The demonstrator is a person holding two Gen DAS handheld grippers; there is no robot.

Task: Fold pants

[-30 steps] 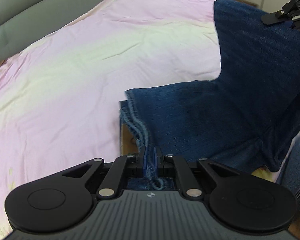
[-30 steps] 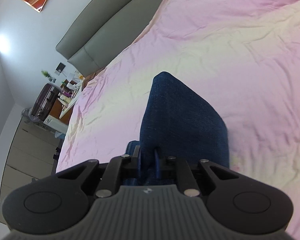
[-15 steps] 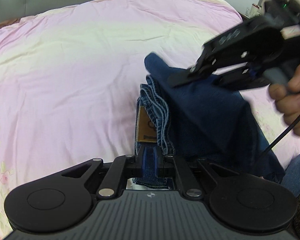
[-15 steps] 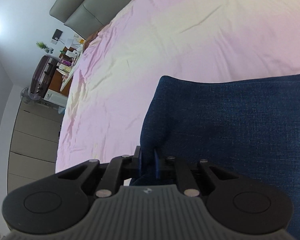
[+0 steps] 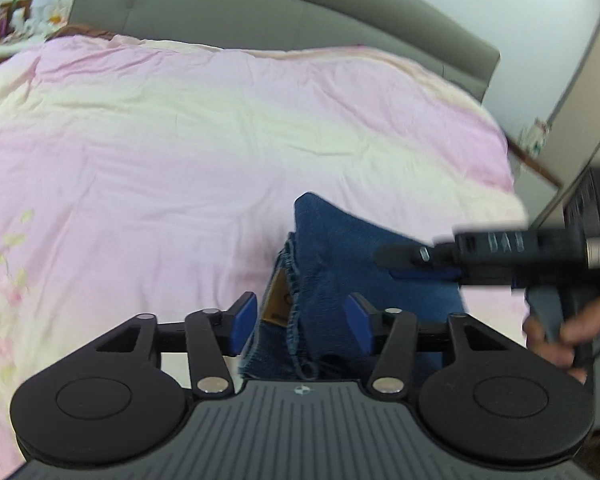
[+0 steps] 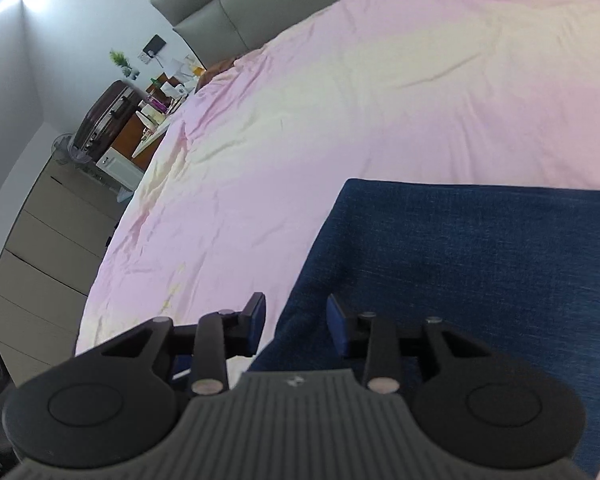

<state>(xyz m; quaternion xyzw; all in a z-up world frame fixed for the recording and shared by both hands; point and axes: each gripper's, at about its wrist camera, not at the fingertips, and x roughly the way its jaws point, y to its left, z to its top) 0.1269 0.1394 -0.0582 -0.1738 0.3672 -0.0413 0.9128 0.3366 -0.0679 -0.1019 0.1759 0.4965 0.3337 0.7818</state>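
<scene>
One pair of pants [image 5: 332, 256], dark blue denim, folded, lying on one bed [image 5: 180, 152] under a pink and cream cover. Two hand-held grippers: left hand-held gripper [image 5: 302, 316], right hand-held gripper [image 6: 296, 320]; the right one also seen from the left wrist view [image 5: 420, 258], blurred, held by one hand [image 5: 568, 336]. One grey headboard [image 5: 300, 12]; one suitcase [image 6: 104, 120] and one cluttered side table [image 6: 156, 116] beside the bed. Changed since half a second ago: both pairs of blue pads, then clamped on denim, now spread apart with cloth released; pants no longer lifted, now resting flat on the cover. Left hand-held gripper: jaws wide, waistband end of the pants with a brown leather patch [image 5: 278, 296] lying between and just beyond the pads [image 5: 244, 316], not pinched. Right hand-held gripper: jaws wide, left edge of the folded denim [image 6: 460, 264] running up between the pads [image 6: 336, 320], bulk of the cloth spreading to the right of and ahead of the fingers. In the left wrist view, right hand-held gripper hovering over the right part of the pants; contact with the cloth not discernible through blur.
</scene>
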